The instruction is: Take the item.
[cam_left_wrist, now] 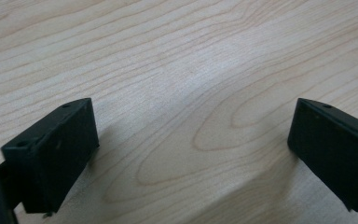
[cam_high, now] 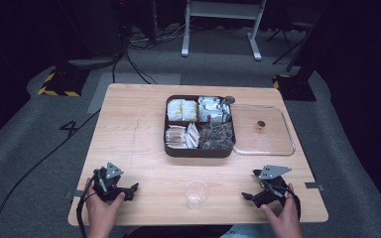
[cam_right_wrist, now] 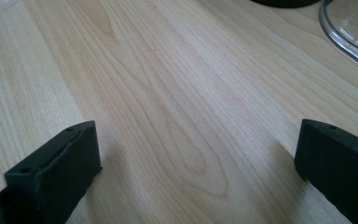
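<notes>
Room: I see a dark room with grey carpet, cables and a white frame at 12 o'clock beyond the counter (cam_high: 129, 124).
Counter: pale wood grain, bare under both of my grippers.
Left gripper (cam_high: 129, 191): resting at 7 o'clock near the front edge; in the left gripper view its jaws stand wide apart with nothing between them.
Right gripper (cam_high: 248, 196): resting at 5 o'clock; in the right gripper view its jaws are likewise spread and empty.
Cup (cam_high: 196, 194): a clear plastic cup, upright and apparently empty, at 6 o'clock between my two grippers, apart from both. I take it as the thing nearest to hand.
Box (cam_high: 198, 151): a dark four-compartment box just past the centre toward 12 o'clock, holding packets and sachets whose kinds I cannot make out.
Lid (cam_high: 287, 144): clear, lying flat just beside the box at 2 o'clock, with a small brown object (cam_high: 261, 126) showing on or through it.
Progress: I judge nothing is started: the cup is untouched and the box is full. Everything is left, beginning with a reach from either side.
</notes>
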Tool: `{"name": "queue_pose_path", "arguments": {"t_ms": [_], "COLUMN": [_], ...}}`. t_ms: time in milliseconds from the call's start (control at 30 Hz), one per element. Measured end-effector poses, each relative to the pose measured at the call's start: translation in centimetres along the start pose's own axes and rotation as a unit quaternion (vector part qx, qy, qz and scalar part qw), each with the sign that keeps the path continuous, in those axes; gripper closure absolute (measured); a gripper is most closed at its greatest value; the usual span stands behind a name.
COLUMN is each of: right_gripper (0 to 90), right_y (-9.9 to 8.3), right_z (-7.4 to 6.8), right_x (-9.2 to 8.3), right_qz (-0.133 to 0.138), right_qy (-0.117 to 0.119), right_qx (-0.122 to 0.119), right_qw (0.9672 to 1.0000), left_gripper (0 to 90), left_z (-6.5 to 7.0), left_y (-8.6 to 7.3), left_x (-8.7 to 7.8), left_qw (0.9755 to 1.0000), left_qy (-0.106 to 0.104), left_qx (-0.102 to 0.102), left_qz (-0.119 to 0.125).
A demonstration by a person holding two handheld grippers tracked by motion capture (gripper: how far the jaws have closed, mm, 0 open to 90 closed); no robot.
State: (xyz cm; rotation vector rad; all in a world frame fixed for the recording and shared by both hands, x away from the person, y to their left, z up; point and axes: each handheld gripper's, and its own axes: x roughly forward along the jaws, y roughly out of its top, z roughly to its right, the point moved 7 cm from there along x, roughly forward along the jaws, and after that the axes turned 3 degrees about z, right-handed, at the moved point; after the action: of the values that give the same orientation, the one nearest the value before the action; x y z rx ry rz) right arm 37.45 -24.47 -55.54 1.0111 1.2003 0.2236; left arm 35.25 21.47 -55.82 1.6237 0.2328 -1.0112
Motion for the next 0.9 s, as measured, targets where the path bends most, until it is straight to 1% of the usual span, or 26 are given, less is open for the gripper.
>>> {"name": "queue_pose_path", "arguments": {"t_ms": [233,267,333,500,533,667,733,767,800,833,900], "right_gripper": [0.2,0.1,0.2,0.4,0.4,0.2,0.2,0.2,0.2,0.2,0.3], "right_y": [-0.07,0.11,0.16,0.13,0.13,0.16,0.16,0.17,0.17,0.16,0.15], "right_z": [0.05,0.43,0.46,0.32,0.31,0.26,0.26,0.25,0.25,0.23,0.22], "right_x": [-0.08,0.12,0.18,0.13,0.14,0.18,0.18,0.19,0.19,0.18,0.17], "right_qz": [0.0,-0.001,0.0,0.0,0.0,0.001,0.0,0.0,0.0,0.0,0.0], "right_qy": [-0.002,-0.002,-0.004,-0.009,-0.009,-0.013,-0.013,-0.014,-0.014,-0.015,-0.015], "right_qx": [0.001,0.001,0.003,0.008,0.008,0.011,0.011,0.012,0.012,0.013,0.014], "right_qw": [1.0,1.0,1.0,0.9999,0.9999,0.9999,0.9998,0.9998,0.9998,0.9998,0.9998], "left_gripper": [1.2,0.6,0.0,0.0,0.0,0.1,1.8,4.2,4.2,17.5,24.6], "left_z": [0.0,-0.04,-0.04,-0.05,0.01,0.29,0.36,0.36,0.37,0.39,0.51], "left_y": [0.0,0.02,0.06,0.05,0.05,0.06,0.14,0.14,0.2,0.34,0.53], "left_x": [0.0,0.05,0.1,0.1,0.1,0.12,0.08,0.08,0.03,-0.13,-0.43], "left_qw": [1.0,1.0,1.0,1.0,1.0,1.0,1.0,1.0,1.0,0.9999,1.0], "left_qy": [0.0,0.003,0.003,0.001,0.002,0.001,0.002,0.002,0.001,0.004,0.004], "left_qx": [-0.001,-0.002,-0.001,0.001,-0.001,0.001,0.001,0.001,0.0,-0.002,-0.002], "left_qz": [0.0,-0.002,-0.002,-0.002,-0.002,-0.001,0.001,0.001,0.006,0.011,0.002]}}
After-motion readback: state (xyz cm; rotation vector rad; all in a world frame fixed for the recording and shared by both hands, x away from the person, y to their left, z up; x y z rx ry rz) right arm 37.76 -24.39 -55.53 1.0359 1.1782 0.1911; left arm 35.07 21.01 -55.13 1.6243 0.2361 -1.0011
